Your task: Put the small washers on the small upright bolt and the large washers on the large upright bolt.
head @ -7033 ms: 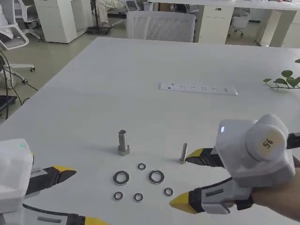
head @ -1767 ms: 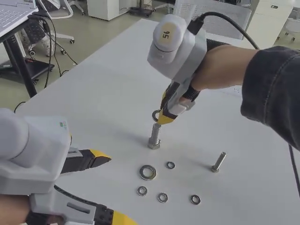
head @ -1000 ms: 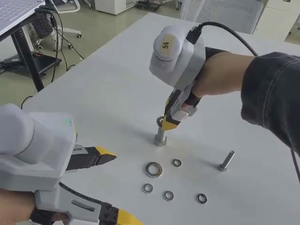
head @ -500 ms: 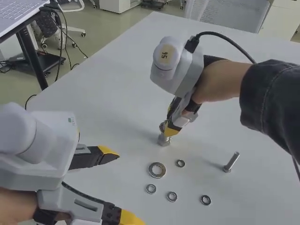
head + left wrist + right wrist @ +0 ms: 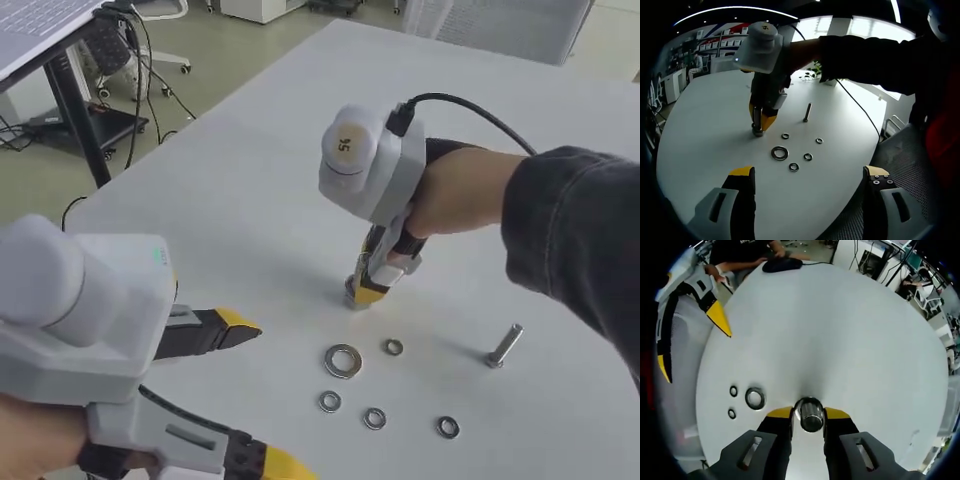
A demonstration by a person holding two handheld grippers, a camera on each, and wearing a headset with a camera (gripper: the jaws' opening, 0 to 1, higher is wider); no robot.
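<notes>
White office table (image 5: 300, 150); left gripper (image 5: 808, 172) gapes; right gripper (image 5: 809, 413) straddles large bolt (image 5: 757, 122), grip unclear.

On the bench (image 5: 250, 150), the large bolt (image 5: 811, 415) stands between the jaws of the right gripper (image 5: 365, 290). Nearer the person lie a large washer (image 5: 343, 361) and four small washers (image 5: 374, 418). The small bolt (image 5: 503, 345) stands to their right, and the left gripper (image 5: 268, 396) hovers at the near left.

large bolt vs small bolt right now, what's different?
Large bolt is thicker; small bolt is slimmer. Large bolt sits between the right gripper's jaws; small bolt stands free, untouched. Shared: both are silver metal, upright on the white table.
</notes>
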